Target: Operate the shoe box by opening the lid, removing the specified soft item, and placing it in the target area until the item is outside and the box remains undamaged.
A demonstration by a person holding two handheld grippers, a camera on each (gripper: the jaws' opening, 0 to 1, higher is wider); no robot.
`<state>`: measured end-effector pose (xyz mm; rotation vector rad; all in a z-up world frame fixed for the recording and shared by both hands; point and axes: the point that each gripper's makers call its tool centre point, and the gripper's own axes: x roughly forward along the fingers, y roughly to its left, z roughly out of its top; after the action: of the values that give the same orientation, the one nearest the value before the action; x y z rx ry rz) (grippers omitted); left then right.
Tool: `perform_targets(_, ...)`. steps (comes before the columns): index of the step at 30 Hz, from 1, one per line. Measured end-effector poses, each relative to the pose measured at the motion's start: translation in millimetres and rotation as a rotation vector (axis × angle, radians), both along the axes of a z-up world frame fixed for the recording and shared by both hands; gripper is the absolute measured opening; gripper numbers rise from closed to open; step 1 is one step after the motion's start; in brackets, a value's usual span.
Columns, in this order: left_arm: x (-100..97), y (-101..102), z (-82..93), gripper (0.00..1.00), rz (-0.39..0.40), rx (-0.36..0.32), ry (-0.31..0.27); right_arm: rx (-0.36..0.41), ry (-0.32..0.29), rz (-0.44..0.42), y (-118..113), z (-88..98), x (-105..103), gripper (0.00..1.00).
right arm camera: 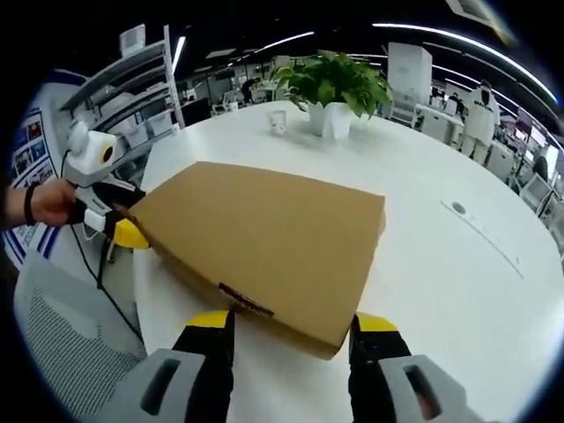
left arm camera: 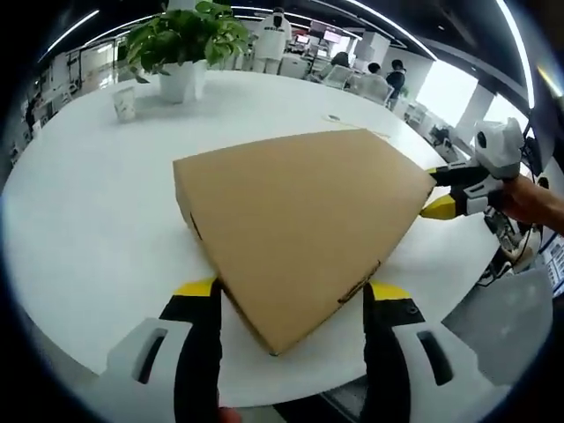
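Box (left arm camera: 295, 225) on table (left arm camera: 79, 247), near plant (left arm camera: 185, 35), lid shut. Left gripper (left arm camera: 289, 295) and right gripper (right arm camera: 293, 324) spread wide at box corners, nothing held. Opening step. Next: lift lid gently.

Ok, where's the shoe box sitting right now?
The shoe box lies closed on the white table, with a corner between the left gripper jaws and the right gripper at another side; the potted plant stands beyond it.
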<state>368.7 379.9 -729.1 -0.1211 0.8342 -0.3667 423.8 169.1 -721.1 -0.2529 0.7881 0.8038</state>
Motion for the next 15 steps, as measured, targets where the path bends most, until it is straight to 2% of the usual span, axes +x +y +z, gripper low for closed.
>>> perform_targets(15,-1.7,0,11.6,0.64,0.017,0.0,-0.003,0.029,-0.015,-0.016,-1,13.8,-1,0.48)
